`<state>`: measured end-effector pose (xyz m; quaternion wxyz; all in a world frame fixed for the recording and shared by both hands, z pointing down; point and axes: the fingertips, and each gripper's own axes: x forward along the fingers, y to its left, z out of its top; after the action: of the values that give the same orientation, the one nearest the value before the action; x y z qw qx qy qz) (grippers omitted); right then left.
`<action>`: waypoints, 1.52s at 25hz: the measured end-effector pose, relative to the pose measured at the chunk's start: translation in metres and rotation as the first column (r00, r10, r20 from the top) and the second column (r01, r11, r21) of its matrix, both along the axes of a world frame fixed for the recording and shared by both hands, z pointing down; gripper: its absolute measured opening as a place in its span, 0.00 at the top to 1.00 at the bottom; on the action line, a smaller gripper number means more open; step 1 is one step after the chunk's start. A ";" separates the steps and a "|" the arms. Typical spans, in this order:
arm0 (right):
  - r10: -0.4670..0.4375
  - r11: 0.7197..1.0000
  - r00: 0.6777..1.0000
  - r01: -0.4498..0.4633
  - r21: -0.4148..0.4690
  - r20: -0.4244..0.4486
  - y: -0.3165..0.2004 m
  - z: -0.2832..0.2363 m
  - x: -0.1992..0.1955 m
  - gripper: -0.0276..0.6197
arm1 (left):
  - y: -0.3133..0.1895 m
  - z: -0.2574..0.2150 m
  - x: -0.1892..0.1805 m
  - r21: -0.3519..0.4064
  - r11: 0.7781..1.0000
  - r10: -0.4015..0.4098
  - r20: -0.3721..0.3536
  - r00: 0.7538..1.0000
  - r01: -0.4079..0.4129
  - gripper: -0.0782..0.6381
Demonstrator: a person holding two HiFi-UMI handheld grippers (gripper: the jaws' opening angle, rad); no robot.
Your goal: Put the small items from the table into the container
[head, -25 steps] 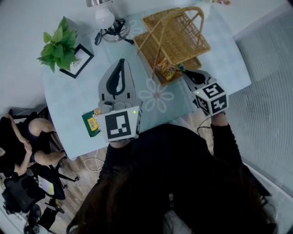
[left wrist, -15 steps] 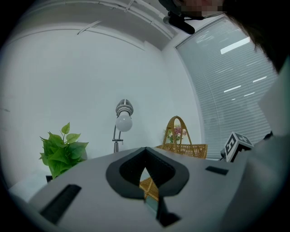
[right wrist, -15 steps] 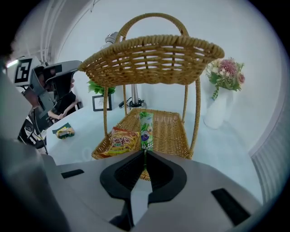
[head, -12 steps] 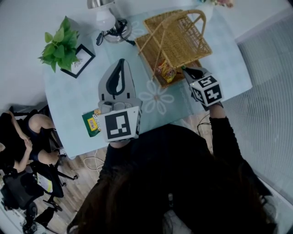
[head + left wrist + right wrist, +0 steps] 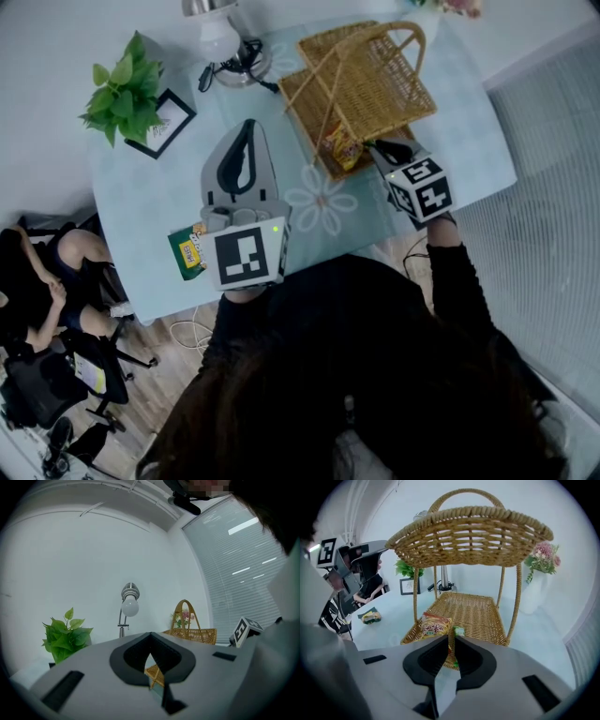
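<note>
A two-tier wicker basket (image 5: 366,84) stands on the pale table (image 5: 150,202). An orange snack packet (image 5: 339,145) lies in its lower tray (image 5: 473,609). My right gripper (image 5: 375,144) points down at the tray's near edge, shut on a small green packet (image 5: 459,631) that sticks out past its tips beside the orange snack packet (image 5: 433,625). My left gripper (image 5: 247,127) rests level over the table's middle, shut and holding nothing. Another green packet (image 5: 190,251) lies at the table's near-left edge beside the left gripper's cube.
A potted plant (image 5: 117,89), a small picture frame (image 5: 161,122) and a lamp (image 5: 217,37) stand along the far left. A white vase with pink flowers (image 5: 534,588) stands beyond the basket. A seated person (image 5: 47,281) is off the table's left edge.
My right gripper has shifted a little toward the basket and downward with the green packet. The left gripper has stayed still.
</note>
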<state>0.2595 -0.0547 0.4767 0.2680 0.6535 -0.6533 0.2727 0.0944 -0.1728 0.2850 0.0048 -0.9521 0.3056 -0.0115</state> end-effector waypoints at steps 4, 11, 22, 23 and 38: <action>0.018 0.997 0.999 -0.021 0.079 0.030 -0.005 -0.018 -0.009 0.89 | 0.001 -0.001 -0.003 0.003 1.000 -0.001 0.001 1.000 0.001 0.89; 0.007 0.972 0.997 -0.025 0.235 0.077 -0.003 -0.070 -0.033 0.89 | 0.002 -0.002 -0.005 0.010 1.000 0.005 0.002 1.000 -0.005 0.89; 0.035 0.917 0.999 -0.045 0.396 0.032 0.011 -0.143 -0.047 0.92 | 0.010 -0.006 0.003 0.007 0.999 0.043 -0.003 0.999 -0.043 0.89; 0.045 0.907 0.999 -0.051 0.418 0.025 0.012 -0.149 -0.046 0.92 | 0.011 -0.006 0.004 0.005 0.999 0.048 -0.005 0.999 -0.048 0.89; 0.102 0.832 0.995 -0.084 0.548 -0.003 0.004 -0.189 -0.039 0.92 | 0.023 -0.007 0.009 0.038 0.995 0.091 0.043 0.995 -0.093 0.89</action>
<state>0.2202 -0.0511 0.2878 0.0674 0.7379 -0.6671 0.0769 0.1036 -0.1502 0.2785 0.0308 -0.9644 0.2616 -0.0246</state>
